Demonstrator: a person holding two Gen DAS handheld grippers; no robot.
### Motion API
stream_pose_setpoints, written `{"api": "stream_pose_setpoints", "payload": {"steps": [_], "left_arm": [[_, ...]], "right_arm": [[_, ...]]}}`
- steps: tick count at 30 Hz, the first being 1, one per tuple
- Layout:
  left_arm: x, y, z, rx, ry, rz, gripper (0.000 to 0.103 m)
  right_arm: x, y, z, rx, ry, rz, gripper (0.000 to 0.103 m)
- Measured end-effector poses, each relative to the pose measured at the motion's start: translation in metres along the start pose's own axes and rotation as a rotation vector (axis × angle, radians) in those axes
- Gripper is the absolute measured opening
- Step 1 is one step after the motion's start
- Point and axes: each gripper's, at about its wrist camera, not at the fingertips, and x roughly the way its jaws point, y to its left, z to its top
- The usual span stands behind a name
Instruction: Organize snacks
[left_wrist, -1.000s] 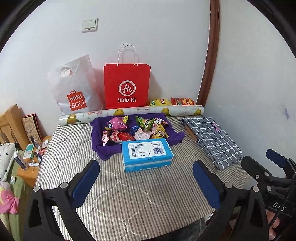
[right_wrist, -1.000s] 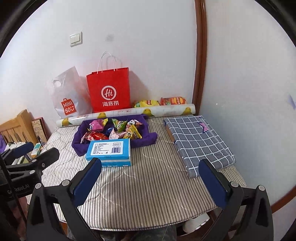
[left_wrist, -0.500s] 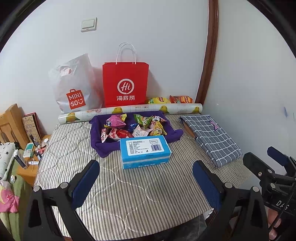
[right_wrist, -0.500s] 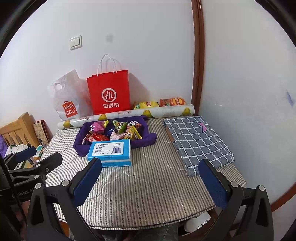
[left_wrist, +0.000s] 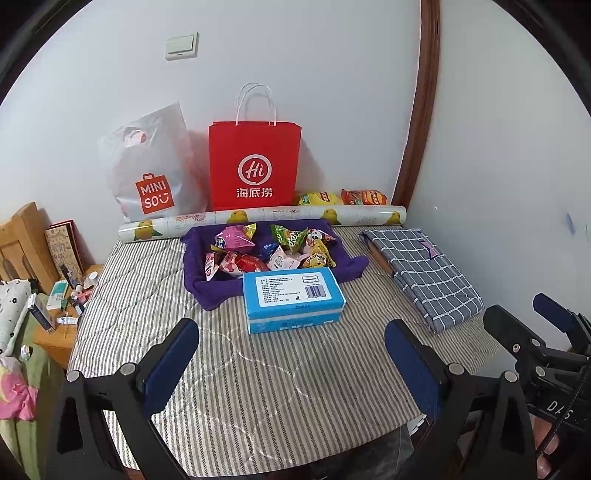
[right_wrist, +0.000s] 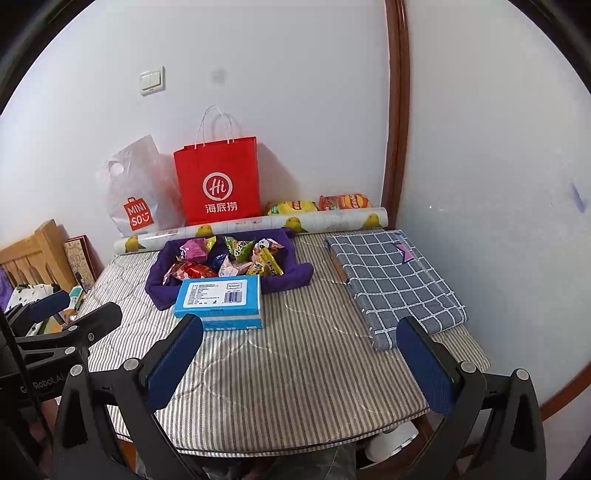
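Note:
A purple cloth tray (left_wrist: 212, 291) (right_wrist: 295, 278) at the back of the striped table holds several small snack packets (left_wrist: 236, 240) (right_wrist: 195, 251). A blue box (left_wrist: 293, 299) (right_wrist: 219, 301) lies just in front of it. Two chip bags (left_wrist: 319, 198) (right_wrist: 343, 202) lie by the wall. My left gripper (left_wrist: 291, 363) is open and empty, above the table's near edge. My right gripper (right_wrist: 299, 360) is open and empty, to the right of the left one. Each shows in the other's view, the right in the left wrist view (left_wrist: 532, 332) and the left in the right wrist view (right_wrist: 62, 314).
A red paper bag (left_wrist: 255, 166) and a white Miniso bag (left_wrist: 151, 173) stand against the wall behind a printed roll (left_wrist: 266, 218). A folded checked cloth (left_wrist: 424, 273) lies at the right. A small wooden side table (left_wrist: 51, 325) with clutter is at the left.
Both grippers have drawn back and risen slightly, so the table looks a little farther away. Nothing on the table has moved.

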Motion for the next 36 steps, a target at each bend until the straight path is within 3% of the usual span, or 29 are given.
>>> {"api": "stream_pose_setpoints", "payload": {"steps": [36], "left_arm": [[0.0001, -0.0007, -0.003, 0.002, 0.003, -0.006, 0.102]], "right_arm": [[-0.0034, 0.0031, -0.0021, 0.0, 0.0, 0.015, 0.103]]}}
